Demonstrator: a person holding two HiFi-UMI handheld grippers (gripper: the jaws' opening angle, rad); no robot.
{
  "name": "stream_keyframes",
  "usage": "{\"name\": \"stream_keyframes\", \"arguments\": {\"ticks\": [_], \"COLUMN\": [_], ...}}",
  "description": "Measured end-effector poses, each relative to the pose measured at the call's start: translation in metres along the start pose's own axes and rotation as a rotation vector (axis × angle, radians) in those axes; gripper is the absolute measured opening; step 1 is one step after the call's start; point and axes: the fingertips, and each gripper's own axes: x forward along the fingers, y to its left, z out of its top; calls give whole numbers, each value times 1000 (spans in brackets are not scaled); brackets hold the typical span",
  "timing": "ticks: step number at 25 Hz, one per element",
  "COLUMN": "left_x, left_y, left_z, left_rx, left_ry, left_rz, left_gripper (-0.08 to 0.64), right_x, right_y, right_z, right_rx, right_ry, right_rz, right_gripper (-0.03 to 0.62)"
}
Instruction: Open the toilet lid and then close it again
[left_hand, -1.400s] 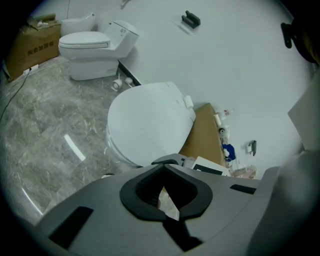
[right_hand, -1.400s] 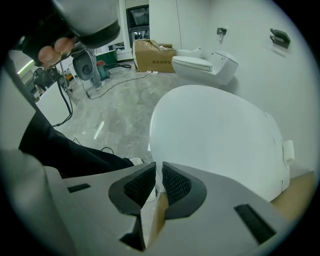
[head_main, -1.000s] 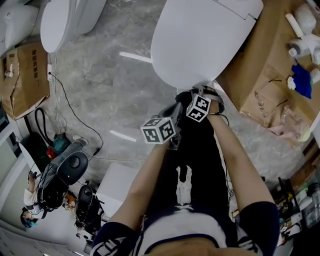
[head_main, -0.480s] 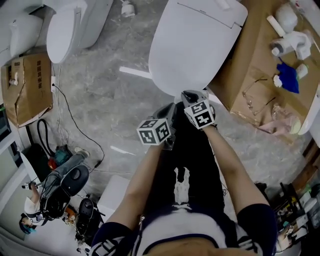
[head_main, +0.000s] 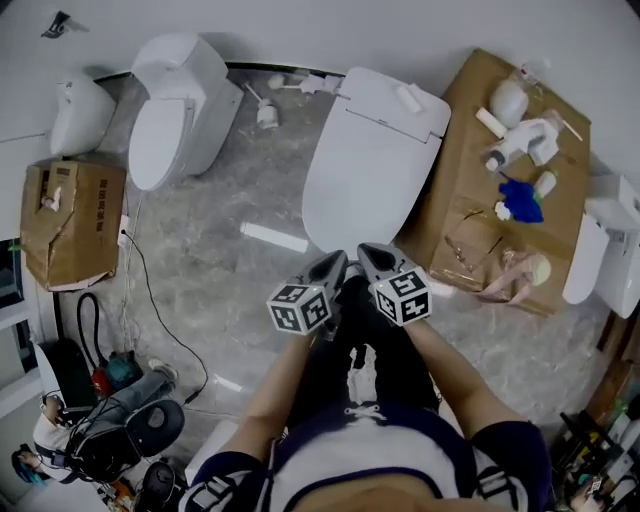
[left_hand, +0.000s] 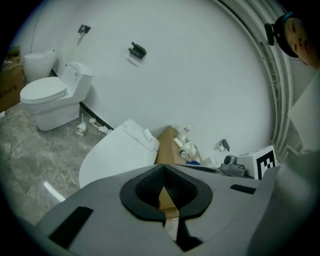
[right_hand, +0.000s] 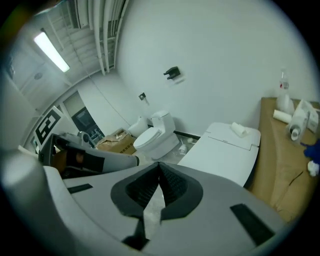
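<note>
The white toilet, its lid (head_main: 365, 170) down and flat, stands mid-floor in the head view. The same lid (left_hand: 117, 155) shows ahead in the left gripper view, and the lid (right_hand: 225, 150) also shows in the right gripper view. My left gripper (head_main: 335, 262) hovers above the floor just short of the lid's front edge, shut with nothing held; its tips (left_hand: 162, 186) meet. Beside it, my right gripper (head_main: 368, 252) is closing to shut, and nothing lies between its jaws (right_hand: 159, 176). Neither gripper touches the toilet.
A second toilet (head_main: 175, 120) and a third white fixture (head_main: 75, 115) stand at the back left. A cardboard box (head_main: 65, 220) sits left. A cardboard sheet (head_main: 500, 250) with fittings and a blue cloth (head_main: 520, 197) lies right of the toilet. A cable (head_main: 150, 320) and bags (head_main: 120, 440) lie near left.
Both grippers have risen and drawn back from the lid's front edge. The head view has lifted and now takes in the whole toilet. The lid stays down.
</note>
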Motion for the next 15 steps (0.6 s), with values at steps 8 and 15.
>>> {"name": "stream_keyframes", "arguments": {"ticks": [8,15], "left_x": [-39,-50], "left_y": [-40,-55], "left_z": [54,62], "left_rx": [91,100], "left_ry": [-97,-117], "left_rz": [-56,-92], "left_gripper": [6,6], "right_x": [-46,-63], "right_y": [26,39], "right_z": [41,58], "right_rx": [-59,-82], "right_ry": [-54,-91], "right_rz": [-10,7], "right_gripper": [9,9]}}
